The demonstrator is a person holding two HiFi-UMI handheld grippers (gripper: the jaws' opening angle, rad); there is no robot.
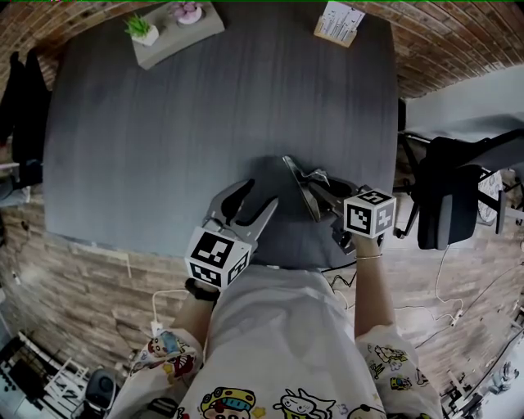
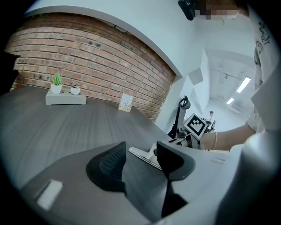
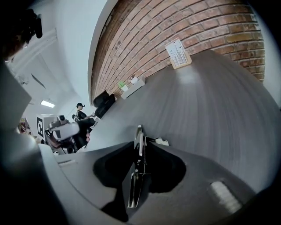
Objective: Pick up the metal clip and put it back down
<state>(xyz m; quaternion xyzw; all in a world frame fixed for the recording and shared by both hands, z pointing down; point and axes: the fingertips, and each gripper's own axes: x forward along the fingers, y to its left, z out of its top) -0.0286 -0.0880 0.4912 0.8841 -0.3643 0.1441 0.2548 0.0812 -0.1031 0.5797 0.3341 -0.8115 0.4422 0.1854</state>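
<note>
1. Dark grey wood-grain surface [image 1: 164, 139] fills your head view, and a curved-looking red brick wall [image 2: 88, 48] runs behind it in the left gripper view.
2. Your right gripper [image 1: 321, 190] has its jaws drawn in close on the metal clip [image 3: 139, 139]. The matte black pads press it from both sides.
3. You hold the clip on edge. It is thin, flat, bright steel, with a small coil spring partway along and a wider, scoop-like end nearer the camera.
4. The clip sits near the front edge of the surface, right of centre. No view shows whether its lower edge touches the surface or hangs just clear of it.
5. Your left gripper [image 1: 258, 196] rests beside it with its jaws spread wide and nothing between them. One inner pad is ribbed and dull black.
6. Through that gap you see the clip's shiny tip, close to the left gripper's right-hand jaw.
7. At the far edge stand a pale rectangular planter tray [image 1: 176, 33] with a small green plant, and a printed card stand [image 1: 338, 22].
</note>
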